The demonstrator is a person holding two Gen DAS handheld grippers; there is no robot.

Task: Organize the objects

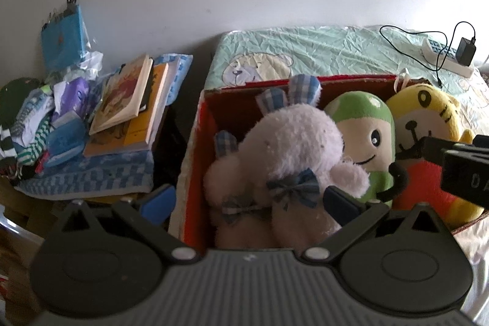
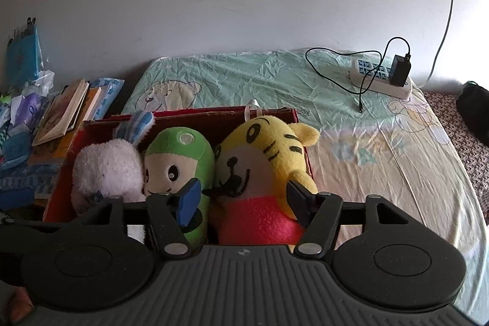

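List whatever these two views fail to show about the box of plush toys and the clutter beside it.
- Red box floor, both views: covered by the white bunny, green plush and yellow tiger.
- Box's near wall: hidden behind each tongs' body.
- Book titles, left wrist view: too blurred.
- Clutter pile: indistinct, partly cropped in the right wrist view.
- Dark object, right wrist view: cut off by the edge.

Three plush toys — white bunny (image 2: pixel 105 170), green doll (image 2: pixel 180 161), yellow tiger (image 2: pixel 266 154) — crowd the red box (image 2: pixel 214 113) at lower centre, while the bed sheet (image 2: pixel 382 161) at right lies open up to the power strip (image 2: pixel 380 79).
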